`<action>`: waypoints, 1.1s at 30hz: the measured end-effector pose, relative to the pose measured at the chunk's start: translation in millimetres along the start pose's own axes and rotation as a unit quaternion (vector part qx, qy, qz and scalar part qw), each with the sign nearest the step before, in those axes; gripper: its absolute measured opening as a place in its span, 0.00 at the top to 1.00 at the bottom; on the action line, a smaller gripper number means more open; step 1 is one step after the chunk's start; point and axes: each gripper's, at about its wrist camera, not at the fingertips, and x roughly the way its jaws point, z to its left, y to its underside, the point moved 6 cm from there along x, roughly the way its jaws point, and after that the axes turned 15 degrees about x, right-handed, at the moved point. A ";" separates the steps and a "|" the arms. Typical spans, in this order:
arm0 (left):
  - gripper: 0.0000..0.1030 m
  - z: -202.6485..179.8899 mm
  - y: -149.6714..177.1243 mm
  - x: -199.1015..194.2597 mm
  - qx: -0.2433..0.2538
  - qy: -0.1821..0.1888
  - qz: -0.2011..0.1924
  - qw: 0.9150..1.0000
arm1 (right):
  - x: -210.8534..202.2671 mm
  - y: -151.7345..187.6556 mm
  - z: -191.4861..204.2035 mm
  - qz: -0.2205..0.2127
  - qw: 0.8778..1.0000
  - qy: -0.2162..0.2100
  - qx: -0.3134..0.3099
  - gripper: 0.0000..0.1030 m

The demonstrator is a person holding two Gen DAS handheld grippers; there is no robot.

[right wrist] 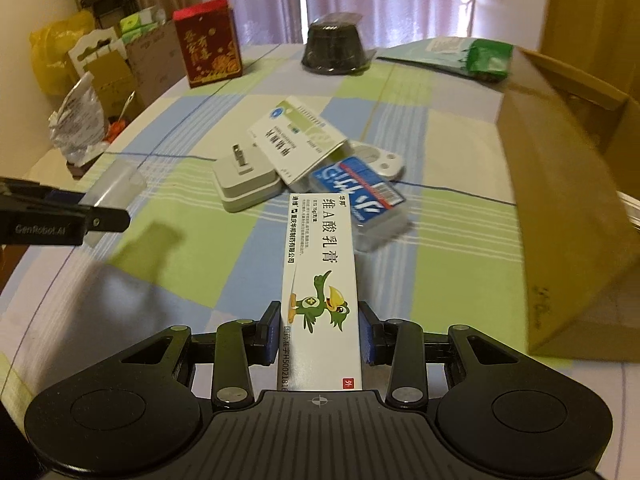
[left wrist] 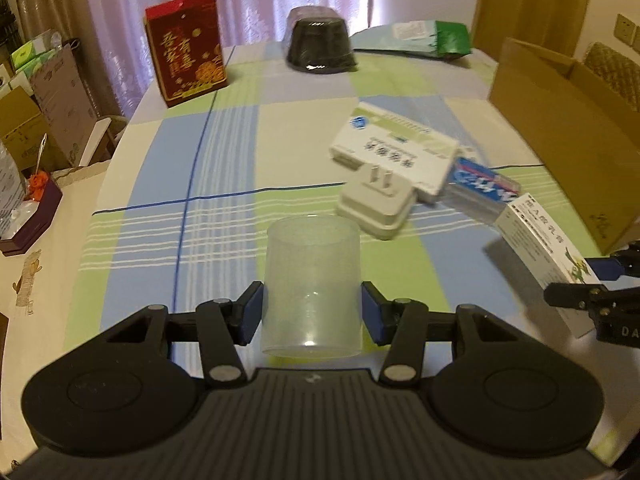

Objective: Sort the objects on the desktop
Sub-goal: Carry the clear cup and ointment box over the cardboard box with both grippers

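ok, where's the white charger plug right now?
The white charger plug lies on the checked tablecloth mid-table, just beyond the clear cup, touching the green-and-white medicine box on its right.

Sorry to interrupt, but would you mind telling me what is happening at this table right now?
A person is sorting desktop clutter with handheld tongs. The left tongs grip a clear plastic cup; the right tongs hold a white ointment box with a green bird, both above the checked tablecloth. A small pile remains mid-table: a white charger, a green-and-white medicine box and a blue packet. An open cardboard box stands to the right.
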 end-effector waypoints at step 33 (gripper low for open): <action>0.55 -203.0 -100.3 -82.9 0.129 0.116 -0.080 0.982 | -175.2 -33.2 -152.3 -0.137 0.980 0.068 0.128 0.64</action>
